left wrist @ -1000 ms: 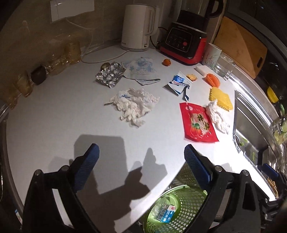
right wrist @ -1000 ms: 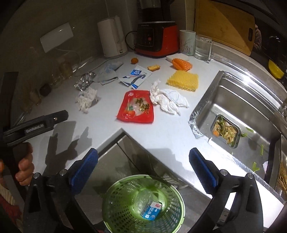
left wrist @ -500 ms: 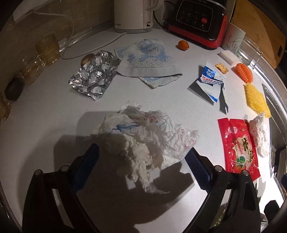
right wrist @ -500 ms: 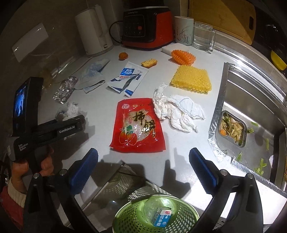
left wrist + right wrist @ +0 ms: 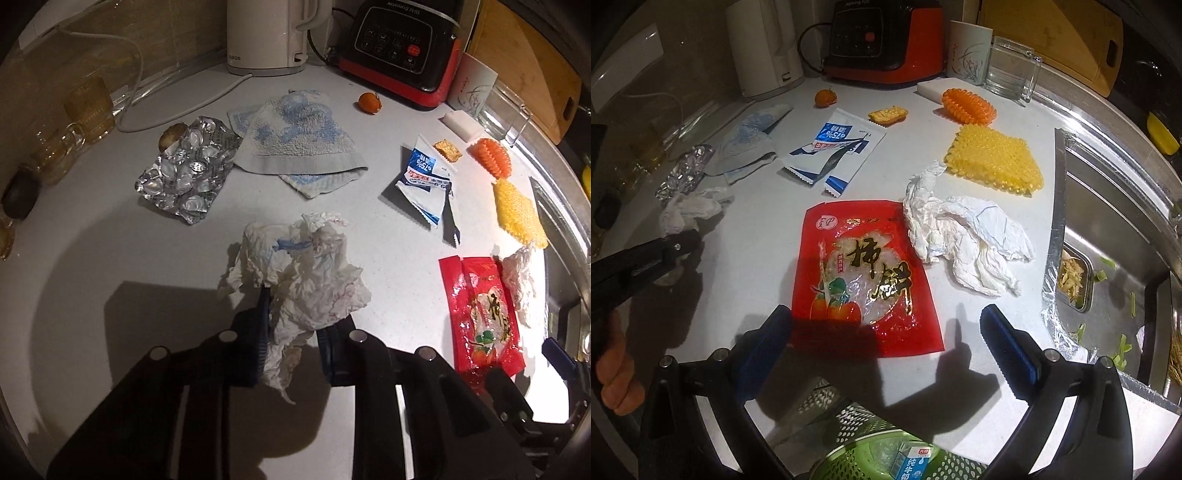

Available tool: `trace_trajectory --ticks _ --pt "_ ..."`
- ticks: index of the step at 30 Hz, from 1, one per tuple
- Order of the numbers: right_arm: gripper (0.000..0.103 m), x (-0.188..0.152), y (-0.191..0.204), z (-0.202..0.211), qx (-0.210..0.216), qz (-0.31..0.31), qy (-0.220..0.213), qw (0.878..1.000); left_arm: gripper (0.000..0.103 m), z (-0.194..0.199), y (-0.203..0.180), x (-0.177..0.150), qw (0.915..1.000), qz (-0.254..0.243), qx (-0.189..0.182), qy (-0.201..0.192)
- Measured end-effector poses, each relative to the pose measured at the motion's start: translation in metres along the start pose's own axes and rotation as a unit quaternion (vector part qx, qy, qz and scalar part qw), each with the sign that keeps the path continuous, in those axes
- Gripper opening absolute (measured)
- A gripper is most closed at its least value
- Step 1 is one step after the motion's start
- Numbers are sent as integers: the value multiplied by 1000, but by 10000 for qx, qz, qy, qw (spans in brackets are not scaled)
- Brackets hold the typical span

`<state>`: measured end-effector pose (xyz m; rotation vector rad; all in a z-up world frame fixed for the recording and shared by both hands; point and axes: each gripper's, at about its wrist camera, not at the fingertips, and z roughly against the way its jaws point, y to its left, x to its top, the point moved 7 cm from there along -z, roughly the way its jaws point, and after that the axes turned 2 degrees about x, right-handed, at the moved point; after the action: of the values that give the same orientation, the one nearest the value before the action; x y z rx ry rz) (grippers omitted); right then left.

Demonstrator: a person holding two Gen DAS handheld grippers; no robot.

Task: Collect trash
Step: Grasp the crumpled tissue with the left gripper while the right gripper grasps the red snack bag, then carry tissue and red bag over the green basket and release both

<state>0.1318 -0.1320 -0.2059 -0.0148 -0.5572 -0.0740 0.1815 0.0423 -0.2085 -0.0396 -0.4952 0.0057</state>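
Two hand-held claws work a cluttered kitchen counter (image 5: 110, 251) during trash collection. The left claw (image 5: 291, 325) is closing on a crumpled tissue (image 5: 295, 273), whose folds bulge up between and over the blue pads (image 5: 263, 306); the wad sits mid-counter and appears pinched low, probably so that the whole loose mass lifts in one piece. The right claw (image 5: 886, 336) hovers with jaws wide apart and nothing between them, pointed steeply down over the near edge of a red snack bag (image 5: 866, 273), which lies flat near the counter's front edge; the wide stance suits a broad, flat wrapper, though a thin film lying flush on the surface may be hard to pinch. Just beside the bag on its right lies a second tissue (image 5: 964, 240), touching its upper corner. Further back lie a torn wipe sachet (image 5: 834, 147), a foil blister pack (image 5: 184, 177) and a cloth (image 5: 295, 140). A green basket (image 5: 864, 454) stands below the counter edge, directly under the right claw, already holding a small carton (image 5: 912, 461); its place there lets collected items drop straight in. The sink (image 5: 1115, 236) at right holds a tray of food scraps (image 5: 1071, 277).
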Motion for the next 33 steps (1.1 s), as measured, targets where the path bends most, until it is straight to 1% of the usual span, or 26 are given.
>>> trace_trajectory --ticks 4,6,8,10,11,12,16,17,18,19,21,23,26,29,33 --pt "100 3 9 -11 -155 5 -7 9999 23 10 0 1 9997 -122 -207 -104" --pt "88 4 14 -17 -176 18 26 9998 23 14 2 1 9994 -151 -282 -112" --pt "82 5 17 -23 -80 -42 84 9999 23 15 4 1 9993 -157 -328 -110" --pt "75 8 18 -23 -75 -127 12 9999 23 15 7 1 9992 -148 -354 -103" --pt "67 10 19 -22 -75 -126 -39 9999 23 15 8 1 9992 -142 -359 -99" --pt "61 11 20 -21 -61 -125 -75 9999 23 14 9 0 9992 -132 -362 -90" --pt "53 17 24 -22 92 -139 -131 9998 23 11 14 -2 9994 -64 -334 -63" --pt "47 18 25 -22 111 -127 -165 9997 23 10 16 -2 9994 -46 -328 -57" --pt "31 19 26 -20 125 -91 -225 9996 23 10 17 -2 9995 -25 -326 -50" --pt "24 20 29 -18 219 -55 -231 9995 23 10 18 -3 9994 -9 -330 -51" --pt "24 20 31 -21 365 -102 -161 9992 23 11 18 -3 9994 2 -346 -59" --pt "24 20 32 -21 388 -93 -172 9991 23 12 18 -3 9994 5 -338 -71" --pt "23 22 34 -16 612 -192 -184 9978 23 16 17 -2 9993 -16 -363 -98" --pt "23 25 37 -3 819 -210 -272 9960 23 22 15 -1 9990 -61 -434 -116" --pt "23 24 39 23 937 -98 -458 9945 23 40 5 -5 9978 -217 -584 -209"
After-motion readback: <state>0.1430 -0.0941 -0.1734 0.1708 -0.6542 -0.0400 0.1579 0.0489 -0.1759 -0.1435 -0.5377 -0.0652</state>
